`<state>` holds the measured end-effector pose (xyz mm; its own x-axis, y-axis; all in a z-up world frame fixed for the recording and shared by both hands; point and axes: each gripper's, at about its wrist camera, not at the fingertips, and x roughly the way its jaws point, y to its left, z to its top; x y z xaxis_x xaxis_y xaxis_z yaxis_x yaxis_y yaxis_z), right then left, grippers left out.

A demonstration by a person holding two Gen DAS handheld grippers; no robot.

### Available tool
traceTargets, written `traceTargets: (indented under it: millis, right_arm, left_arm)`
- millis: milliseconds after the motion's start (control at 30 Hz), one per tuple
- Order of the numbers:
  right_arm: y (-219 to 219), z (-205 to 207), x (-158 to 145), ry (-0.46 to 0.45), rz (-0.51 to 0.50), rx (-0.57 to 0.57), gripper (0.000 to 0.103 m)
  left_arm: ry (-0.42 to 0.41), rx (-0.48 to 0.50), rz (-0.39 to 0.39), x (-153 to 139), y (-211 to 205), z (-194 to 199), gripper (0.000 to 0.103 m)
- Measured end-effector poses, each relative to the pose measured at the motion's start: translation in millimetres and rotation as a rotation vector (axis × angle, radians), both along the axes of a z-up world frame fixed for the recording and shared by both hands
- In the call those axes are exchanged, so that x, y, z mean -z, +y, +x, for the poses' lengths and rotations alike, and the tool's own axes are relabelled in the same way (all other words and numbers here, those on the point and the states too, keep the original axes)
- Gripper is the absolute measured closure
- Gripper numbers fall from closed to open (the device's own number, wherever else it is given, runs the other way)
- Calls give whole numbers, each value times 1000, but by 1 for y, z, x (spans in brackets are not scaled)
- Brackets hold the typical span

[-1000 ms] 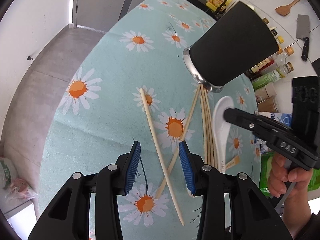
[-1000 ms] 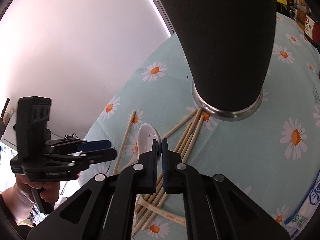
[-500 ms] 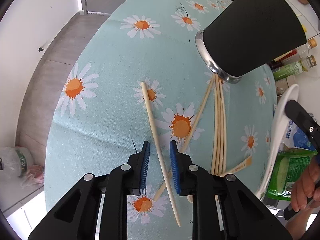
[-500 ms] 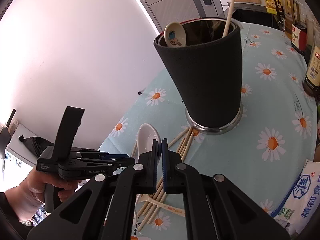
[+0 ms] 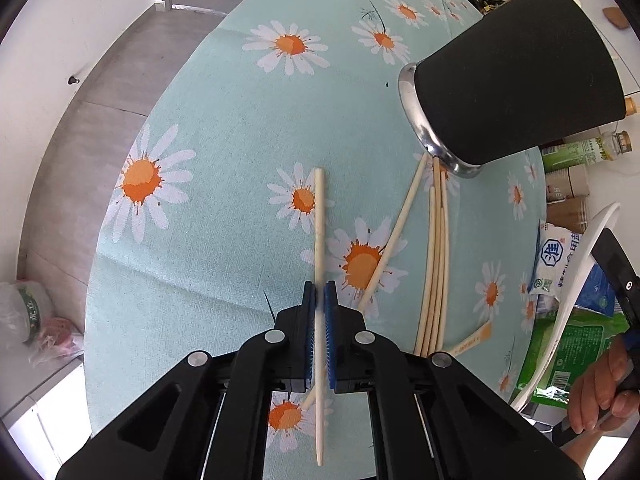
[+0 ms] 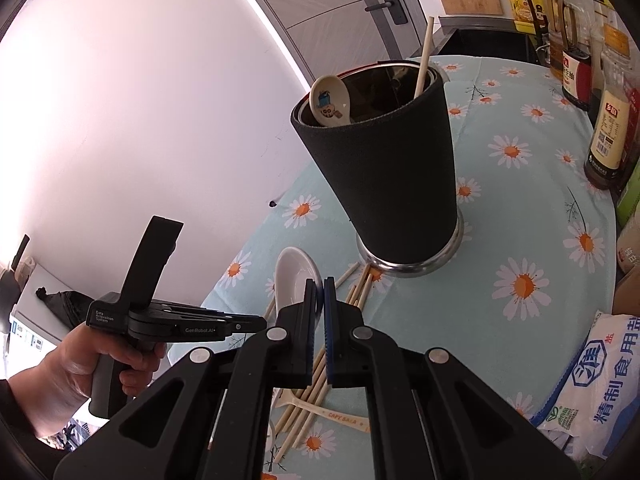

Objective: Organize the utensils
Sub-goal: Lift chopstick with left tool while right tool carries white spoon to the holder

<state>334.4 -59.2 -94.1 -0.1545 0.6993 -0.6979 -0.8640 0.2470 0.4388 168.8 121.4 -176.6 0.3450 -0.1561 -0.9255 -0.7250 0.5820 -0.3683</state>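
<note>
Our left gripper (image 5: pixel 319 296) has just closed from wide open onto 1 chopstick (image 5: pixel 319 216), ready to lift. Our right gripper (image 6: pixel 319 292), clamping the white spoon (image 6: pixel 296 276), has risen toward the far holder (image 6: pixel 384 168).

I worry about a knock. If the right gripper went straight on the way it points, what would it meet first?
Probably the black utensil holder: it stands just beyond the right gripper and its white spoon, though depth is unclear.
</note>
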Motion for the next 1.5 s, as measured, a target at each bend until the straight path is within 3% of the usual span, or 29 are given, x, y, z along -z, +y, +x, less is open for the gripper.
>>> traceTargets:
  millis: [233, 533, 733, 1067, 1500]
  right_arm:
    - [4, -2, -7, -28, 2, 26, 98]
    - [11, -3, -26, -82, 24, 91, 98]
    - [11, -6, -47, -120, 86, 143, 98]
    - [14, -6, -86, -182, 194, 243, 98]
    - [27, 8, -126, -271, 270, 353, 98]
  left_arm:
    - [-68, 7, 8, -21, 12, -11, 99]
    - [-167, 55, 106, -61, 30, -11, 99]
    - [-279, 66, 134, -88, 38, -3, 99]
    - [-498, 173, 195, -142, 39, 12, 99]
    - [-802, 264, 384, -215, 33, 37, 99]
